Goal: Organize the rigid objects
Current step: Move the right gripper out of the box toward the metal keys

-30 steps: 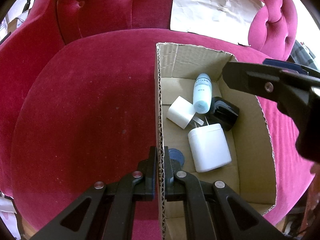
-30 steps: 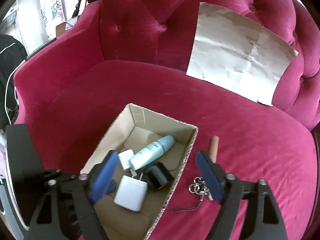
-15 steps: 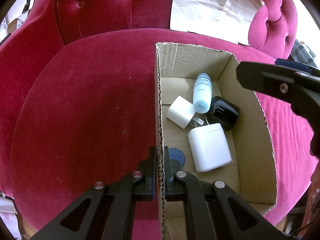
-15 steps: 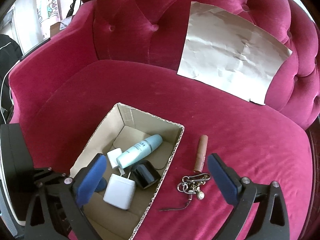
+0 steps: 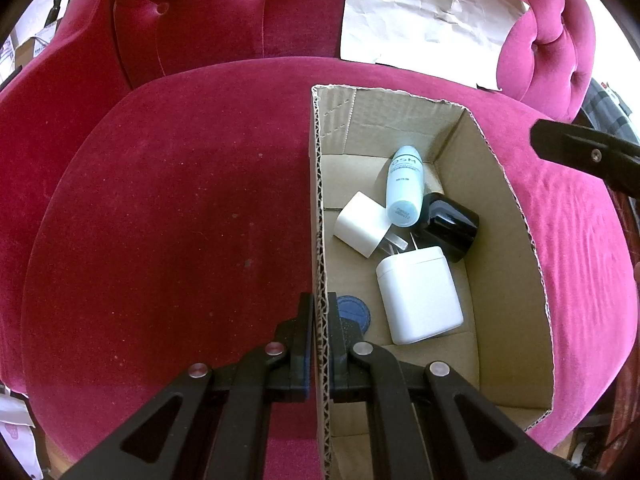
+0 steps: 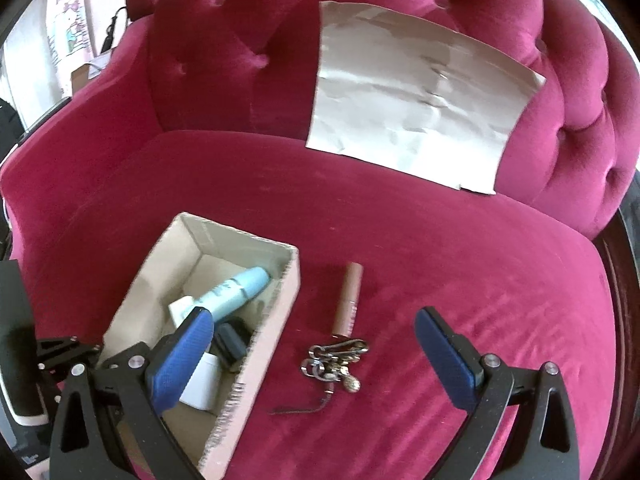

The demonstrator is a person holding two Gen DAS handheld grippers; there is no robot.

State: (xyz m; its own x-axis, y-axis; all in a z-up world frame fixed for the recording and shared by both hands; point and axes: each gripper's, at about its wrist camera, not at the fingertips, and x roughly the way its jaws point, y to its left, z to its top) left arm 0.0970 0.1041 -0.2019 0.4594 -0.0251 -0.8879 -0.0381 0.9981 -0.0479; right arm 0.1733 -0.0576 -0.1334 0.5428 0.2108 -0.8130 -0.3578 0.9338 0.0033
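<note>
The left gripper was clamped on the near wall of an open cardboard box, one finger outside and one inside, pinning the box to the pink velvet sofa seat. Beyond its fingers, inside the box, lay a white jar, a small white cube, a black case and a pale blue bottle. The right gripper had just spread its blue-padded fingers wide, with nothing pressed between them. Just ahead, between those fingers, a key bunch rested on the cushion, and past it a slim brown tube, both outside the box, to its right. The keys would likely be light but loose and jangly, best pinched at the clip; the tube looked stiff, smooth and apt to roll, best taken across its middle. Only the right view showed the keys and tube; only the left view showed the grip on the box wall. A crumpled paper sheet leaned on the backrest beyond.
</note>
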